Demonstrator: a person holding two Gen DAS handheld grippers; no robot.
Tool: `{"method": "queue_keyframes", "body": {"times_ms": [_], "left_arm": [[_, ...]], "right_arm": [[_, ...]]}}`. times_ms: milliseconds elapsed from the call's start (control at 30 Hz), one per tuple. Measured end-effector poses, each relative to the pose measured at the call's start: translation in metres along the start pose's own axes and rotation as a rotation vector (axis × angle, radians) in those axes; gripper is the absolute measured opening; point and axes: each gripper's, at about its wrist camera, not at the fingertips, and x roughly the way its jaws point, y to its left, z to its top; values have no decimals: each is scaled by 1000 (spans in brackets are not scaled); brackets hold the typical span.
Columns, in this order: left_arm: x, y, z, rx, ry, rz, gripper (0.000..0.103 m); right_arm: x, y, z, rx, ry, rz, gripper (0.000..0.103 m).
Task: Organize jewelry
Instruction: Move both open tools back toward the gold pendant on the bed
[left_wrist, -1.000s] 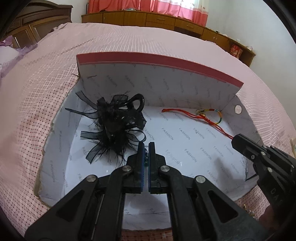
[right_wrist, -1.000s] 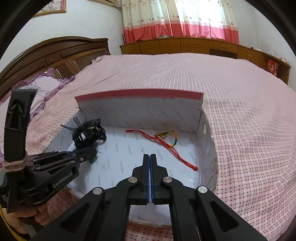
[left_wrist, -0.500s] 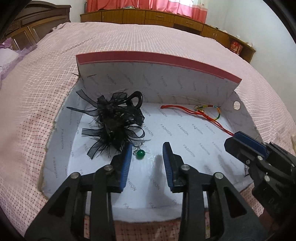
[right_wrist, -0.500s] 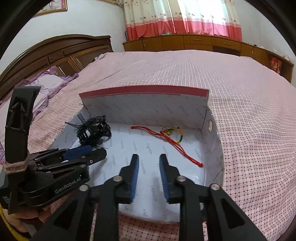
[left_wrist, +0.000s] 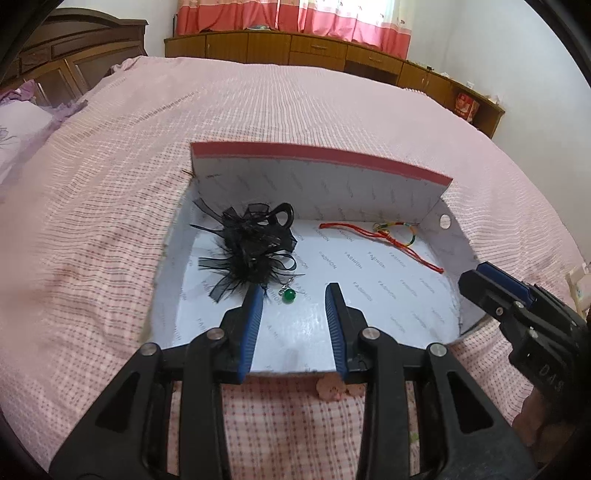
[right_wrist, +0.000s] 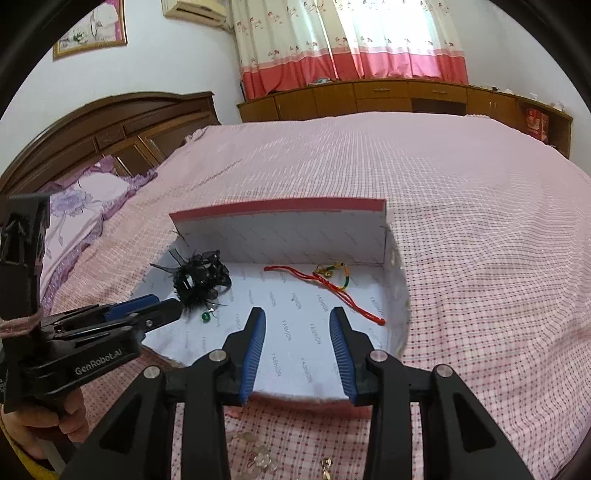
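Observation:
A white-lined box (left_wrist: 321, 153) with a pink rim lies open on the bed. On its floor are a black feathered hair clip (left_wrist: 251, 251), a green bead earring (left_wrist: 289, 295) and a red cord bracelet (left_wrist: 388, 236). My left gripper (left_wrist: 294, 290) hangs open above the box's near edge; the earring lies loose on the floor below its tips. My right gripper (right_wrist: 296, 314) is over the box's near right part, its jaws opening with nothing between them. The right wrist view also shows the clip (right_wrist: 199, 277), earring (right_wrist: 205, 316), bracelet (right_wrist: 332, 284) and left gripper (right_wrist: 166, 308).
The pink checked bedcover (right_wrist: 480, 295) surrounds the box. A pink flower piece (left_wrist: 332, 387) lies just in front of it, with clear beads (right_wrist: 258, 458) and a gold piece (right_wrist: 327, 465) nearer. A hand (right_wrist: 37, 432) holds the left gripper. A wooden headboard (right_wrist: 110, 122) stands at left.
Both grippers went from shut to open and drew back and up from the box. The green earring came out of the left jaws and now lies on the box floor.

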Motion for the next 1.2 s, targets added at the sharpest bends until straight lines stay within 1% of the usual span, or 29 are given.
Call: {"method": "queue_keyframes", "body": {"times_ms": [233,367,633,833,1200], "left_arm": [[-30,3,-5,-6,-36,0,27],[-46,2,-7,3,-48,4,27],[-74,7,-15,-13,-90,4,27],[-85,12,-21,-18,-106,18,27],[-91,28,-37,-34,-101,47,27]], "right_arm": [[-32,4,0,3,-48,7,39],[-46,10,-2,-3,-66,11,39],[-72,19,-11,-14,-103,26,39],[-85,24,-22,-24,-109,31,39],[-94,19,-43,-8,-92,23,39]]}}
